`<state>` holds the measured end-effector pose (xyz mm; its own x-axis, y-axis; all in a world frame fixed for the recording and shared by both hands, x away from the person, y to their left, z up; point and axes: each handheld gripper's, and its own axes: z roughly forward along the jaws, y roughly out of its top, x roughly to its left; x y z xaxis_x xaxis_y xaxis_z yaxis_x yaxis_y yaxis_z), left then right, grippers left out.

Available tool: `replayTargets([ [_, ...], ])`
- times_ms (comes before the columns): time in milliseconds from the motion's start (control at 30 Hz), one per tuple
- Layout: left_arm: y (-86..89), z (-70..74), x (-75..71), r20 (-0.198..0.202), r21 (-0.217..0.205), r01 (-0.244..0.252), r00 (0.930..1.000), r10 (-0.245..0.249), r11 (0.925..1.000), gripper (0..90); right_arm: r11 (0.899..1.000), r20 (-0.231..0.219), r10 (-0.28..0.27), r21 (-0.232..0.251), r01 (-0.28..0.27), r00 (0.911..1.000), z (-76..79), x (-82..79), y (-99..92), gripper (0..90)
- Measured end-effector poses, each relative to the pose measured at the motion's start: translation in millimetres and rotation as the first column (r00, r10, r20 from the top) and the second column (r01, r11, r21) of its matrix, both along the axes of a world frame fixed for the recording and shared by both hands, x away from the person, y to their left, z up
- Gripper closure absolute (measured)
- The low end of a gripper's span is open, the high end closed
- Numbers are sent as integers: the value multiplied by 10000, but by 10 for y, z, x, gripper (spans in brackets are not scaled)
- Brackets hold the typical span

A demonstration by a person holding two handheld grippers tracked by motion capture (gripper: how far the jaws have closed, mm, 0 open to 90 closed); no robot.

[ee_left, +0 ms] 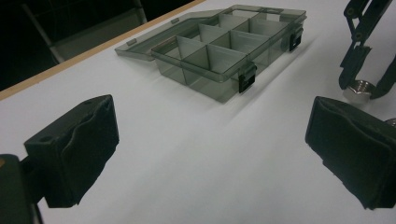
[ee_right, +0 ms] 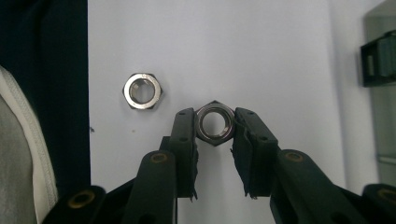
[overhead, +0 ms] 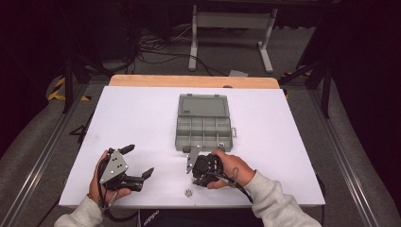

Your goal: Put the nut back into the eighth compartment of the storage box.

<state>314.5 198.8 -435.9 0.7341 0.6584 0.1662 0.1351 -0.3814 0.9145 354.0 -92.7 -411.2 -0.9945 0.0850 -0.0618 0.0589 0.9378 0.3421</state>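
Between the black pads of the right gripper [ee_right: 214, 135] sits a shiny silver nut [ee_right: 215, 123]; a second silver nut [ee_right: 143, 90] lies just to its left on the plain white table [ee_right: 261, 56]. Beyond the black left gripper [ee_left: 210, 140] stands a smoky translucent grey organiser box [ee_left: 219, 51] with black latches.

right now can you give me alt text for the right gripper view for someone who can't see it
The right gripper has its two black jaws closed on a steel hex nut lying flat on the white table. A second hex nut lies loose up and to the left, and a grey sleeve shows at the left edge.
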Motion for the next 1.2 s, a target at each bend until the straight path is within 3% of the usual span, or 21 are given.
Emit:
replayTargets([
  [267, -6, -2, 2, 11, -48, 8, 10000, -8, 10000, 34, 9982, 490, -471, 381, 452, 9977, 233, 102, -226, 706],
  [400, -4, 6, -3, 20, -42, 33, 10000, -33, 10000, 34, 9951, 866, -892, 493, 852, 9922, 399, 167, -347, 706],
  [600, 0, 8, -4, 9, -46, 70, 10000, -70, 10000, 34, 9844, 1341, -1701, 678, 1622, 9763, 659, 306, -536, 706],
  [733, -1, 5, -1, 9, -48, 66, 10000, -66, 10000, 34, 9752, 1422, -2158, 813, 2059, 9660, 781, 428, -657, 706],
  [933, 1, 7, -3, 35, -141, 41, 10000, -41, 9999, 34, 9666, 1327, -2549, 619, 2486, 9578, 782, 584, -722, 706],
  [1200, 4, 5, -3, 16, -164, 38, 10000, -38, 9999, 34, 9475, 1171, -3187, 120, 3195, 9406, 681, 814, -772, 706],
])
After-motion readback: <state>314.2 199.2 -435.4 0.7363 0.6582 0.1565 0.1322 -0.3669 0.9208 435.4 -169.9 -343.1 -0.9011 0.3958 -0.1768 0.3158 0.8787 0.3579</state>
